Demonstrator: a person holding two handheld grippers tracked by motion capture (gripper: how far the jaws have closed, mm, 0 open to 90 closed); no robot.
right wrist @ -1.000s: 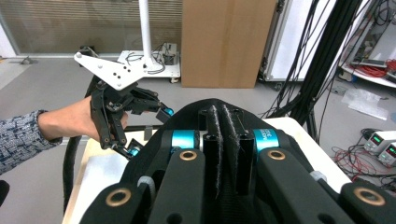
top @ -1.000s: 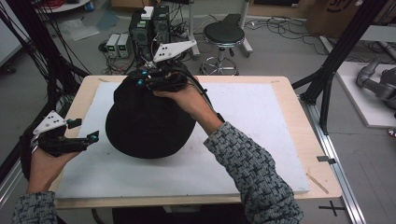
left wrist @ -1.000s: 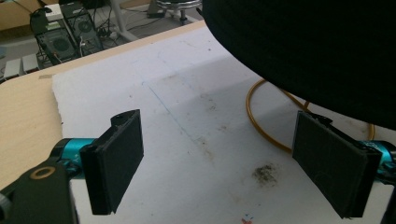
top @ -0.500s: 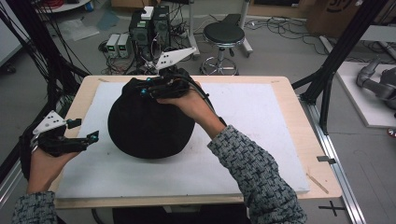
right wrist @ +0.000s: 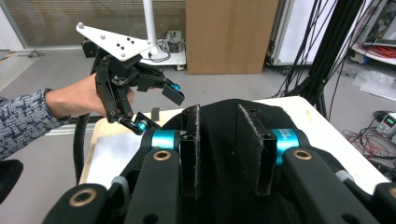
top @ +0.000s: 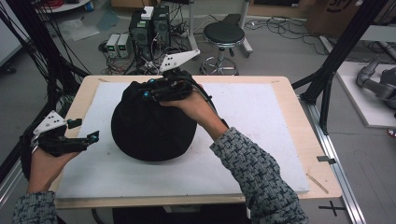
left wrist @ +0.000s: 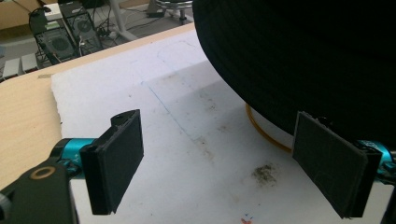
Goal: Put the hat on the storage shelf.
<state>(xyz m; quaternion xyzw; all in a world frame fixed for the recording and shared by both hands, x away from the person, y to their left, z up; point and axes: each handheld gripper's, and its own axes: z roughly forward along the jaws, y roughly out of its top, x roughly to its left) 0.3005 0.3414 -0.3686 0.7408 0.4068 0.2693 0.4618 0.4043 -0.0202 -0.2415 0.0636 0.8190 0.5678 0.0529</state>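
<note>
High view has a big black fabric bag (top: 152, 123), rounded like a dome, sitting on the white mat (top: 261, 121) that covers most of the wooden table (top: 299, 116), a bit left of the middle; the right gripper (top: 152, 93) is on the far top of the bag, with the person's right hand (top: 198, 109) reaching over it and a patterned knit sleeve (top: 259, 179) coming up from the bottom edge; right gripper view looks along its two black jaws, which stand with a narrow gap between them and black fabric (right wrist: 219, 135) bunched up in that gap, so it looks pinched onto the cloth, though I can't tell how tightly; the left gripper (top: 91, 139) hangs off near the mat's left edge, just beside the bag but not touching it, held by the left hand (top: 46, 163); left gripper view shows its jaws spread wide with nothing in between, just stained white mat (left wrist: 196, 140), and the bag (left wrist: 317, 60) bulging in at the upper right; there's a thin orange cord (left wrist: 264, 133) curving out from under the bag's bottom edge there; right gripper view also catches the left gripper (right wrist: 156, 107) farther off, jaws apart; on the floor beyond the table sit a round black stool (top: 224, 35) and some computer boxes (top: 149, 28) with cables
</note>
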